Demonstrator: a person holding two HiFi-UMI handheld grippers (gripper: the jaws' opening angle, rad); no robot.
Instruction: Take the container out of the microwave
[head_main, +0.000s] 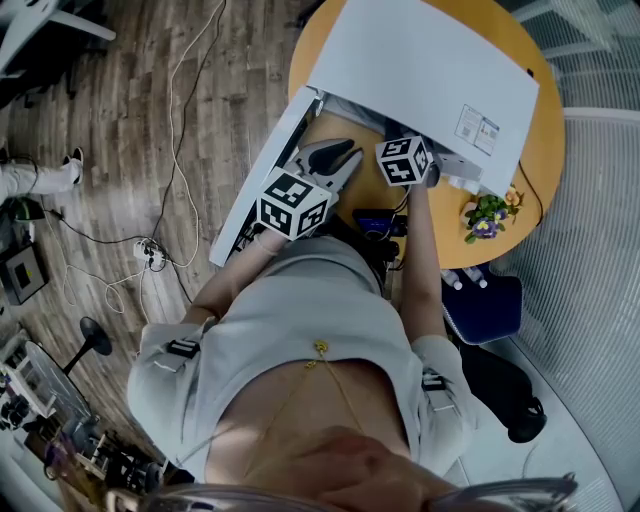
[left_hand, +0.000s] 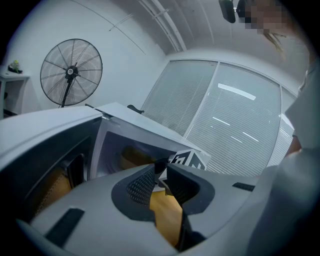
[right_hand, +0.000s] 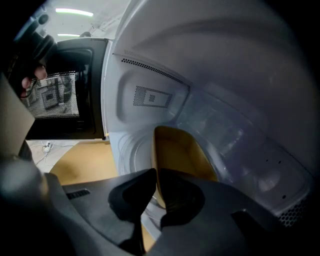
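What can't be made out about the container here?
- Container: out of sight in the head view, under the microwave top. In the right gripper view the right gripper covers its near rim.
- Its contents: not readable in any view.
- Microwave cavity, left gripper view: mostly blocked by the left gripper.

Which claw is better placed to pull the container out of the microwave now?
Right. The right claw is inside the white microwave, closed on the rim of the mustard-yellow container. The left claw is outside, by the open microwave door, gripping nothing.
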